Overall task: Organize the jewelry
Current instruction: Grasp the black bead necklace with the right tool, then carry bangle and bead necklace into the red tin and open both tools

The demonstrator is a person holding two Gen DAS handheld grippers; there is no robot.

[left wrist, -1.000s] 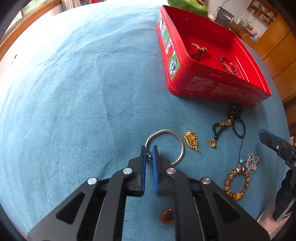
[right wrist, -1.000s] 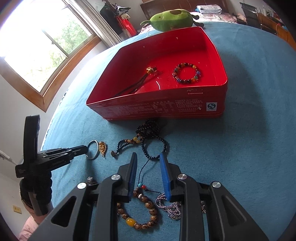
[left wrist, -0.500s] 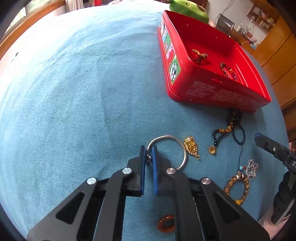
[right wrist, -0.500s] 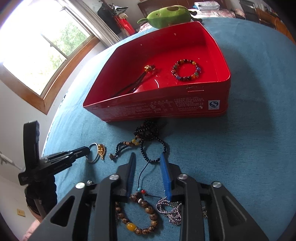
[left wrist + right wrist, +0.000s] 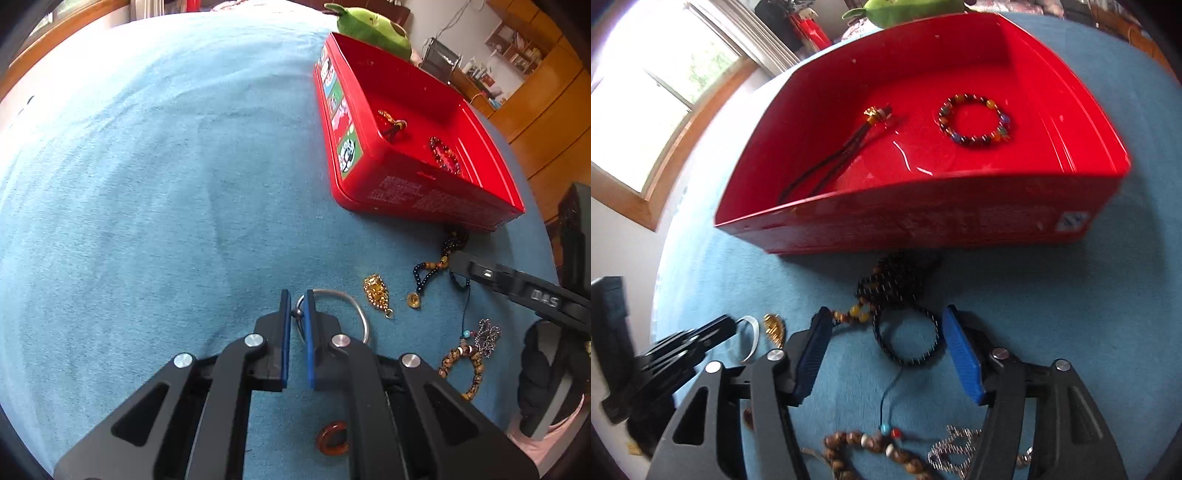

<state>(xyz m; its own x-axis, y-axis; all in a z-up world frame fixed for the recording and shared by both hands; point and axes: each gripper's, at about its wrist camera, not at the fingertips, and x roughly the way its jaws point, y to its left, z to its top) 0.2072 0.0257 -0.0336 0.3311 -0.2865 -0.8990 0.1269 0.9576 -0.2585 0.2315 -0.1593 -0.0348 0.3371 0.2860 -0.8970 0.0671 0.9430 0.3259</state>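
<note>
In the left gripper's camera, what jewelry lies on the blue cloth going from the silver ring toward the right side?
silver bangle → gold pendant → black bead string → silver chain

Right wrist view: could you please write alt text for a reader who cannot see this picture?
The right gripper, jaws open and just widened, hangs over a black bead bracelet on a blue cloth, pads not touching it. Behind it a red tin holds a multicoloured bead bracelet and a corded charm. At left, the left gripper pinches a silver bangle.
</note>
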